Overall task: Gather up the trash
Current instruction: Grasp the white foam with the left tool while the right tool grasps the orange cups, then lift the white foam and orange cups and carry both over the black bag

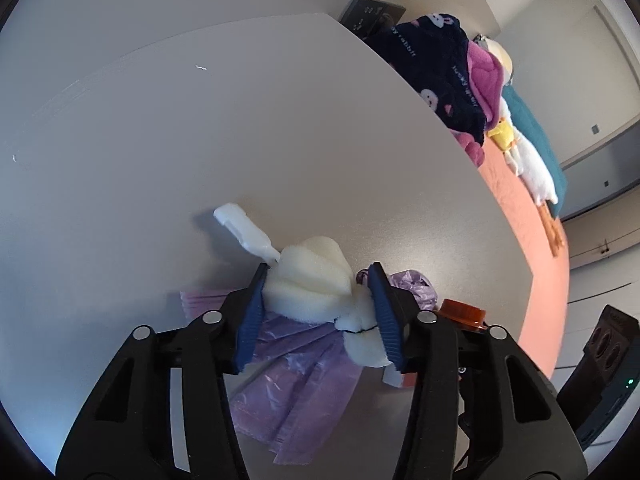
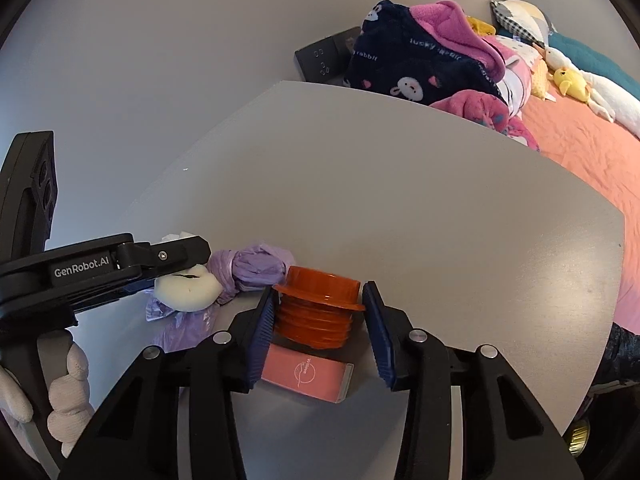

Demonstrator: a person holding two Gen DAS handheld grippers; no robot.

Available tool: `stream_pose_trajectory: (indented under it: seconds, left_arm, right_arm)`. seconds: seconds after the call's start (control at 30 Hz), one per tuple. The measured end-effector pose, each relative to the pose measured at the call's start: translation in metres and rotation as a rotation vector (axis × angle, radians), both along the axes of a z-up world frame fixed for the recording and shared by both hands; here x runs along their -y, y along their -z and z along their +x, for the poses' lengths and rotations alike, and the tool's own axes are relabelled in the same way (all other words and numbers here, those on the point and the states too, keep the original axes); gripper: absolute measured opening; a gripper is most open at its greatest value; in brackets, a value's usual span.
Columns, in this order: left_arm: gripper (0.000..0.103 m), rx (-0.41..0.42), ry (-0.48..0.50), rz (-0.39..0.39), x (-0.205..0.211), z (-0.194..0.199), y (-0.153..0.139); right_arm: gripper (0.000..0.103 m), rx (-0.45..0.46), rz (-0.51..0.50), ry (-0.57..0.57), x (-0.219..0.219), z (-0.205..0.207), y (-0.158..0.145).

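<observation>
My left gripper (image 1: 319, 270) is shut on a lump of white foam (image 1: 308, 284), squeezed between its blue pads above a crumpled purple plastic bag (image 1: 296, 364). A white plastic piece (image 1: 244, 232) sticks out beyond the foam. My right gripper (image 2: 319, 287) is shut on an orange threaded cap (image 2: 320, 312); both pads touch its rim. The cap stands on a pink box (image 2: 308, 372). In the right wrist view the left gripper (image 2: 160, 264) comes in from the left with the foam (image 2: 188, 286), next to the knotted purple bag (image 2: 256, 266).
All this lies near the front of a grey table (image 2: 400, 200). Beyond its far right edge is a bed with an orange sheet (image 2: 580, 152), piled blankets (image 2: 420, 68) and plush toys (image 2: 568, 80). A black socket panel (image 2: 320, 60) is on the wall. A gloved hand (image 2: 68, 380) holds the left gripper.
</observation>
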State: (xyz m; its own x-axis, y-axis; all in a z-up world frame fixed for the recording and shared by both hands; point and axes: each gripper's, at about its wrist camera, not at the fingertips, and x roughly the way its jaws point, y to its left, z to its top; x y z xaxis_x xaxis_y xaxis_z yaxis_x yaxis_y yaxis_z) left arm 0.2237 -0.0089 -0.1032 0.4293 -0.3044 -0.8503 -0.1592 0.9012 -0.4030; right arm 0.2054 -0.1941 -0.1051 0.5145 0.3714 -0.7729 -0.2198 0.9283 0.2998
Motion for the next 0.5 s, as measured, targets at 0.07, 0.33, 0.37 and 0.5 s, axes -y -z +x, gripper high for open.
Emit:
stream_pose_trajectory:
  seconds: [0.07, 0.33, 0.37, 0.5]
  left_arm:
    - [0.041, 0.016, 0.006, -0.018, -0.002, -0.001, -0.002]
    - [0.036, 0.086, 0.013, -0.033, -0.007, -0.009, -0.021]
    - [0.036, 0.092, 0.010, -0.037, -0.007, -0.009, -0.023]
    - [0.035, 0.114, 0.003, -0.044, -0.010, -0.014, -0.034]
  right_arm:
    - [0.045, -0.002, 0.005, 0.001, 0.001, 0.000, 0.000]
    - [0.045, 0.020, 0.033, -0.009, 0.002, -0.003, -0.011]
    - [0.045, 0.025, 0.038, -0.011, 0.002, -0.004, -0.014]
    - [0.045, 0.046, 0.047, -0.013, 0.005, -0.009, -0.025]
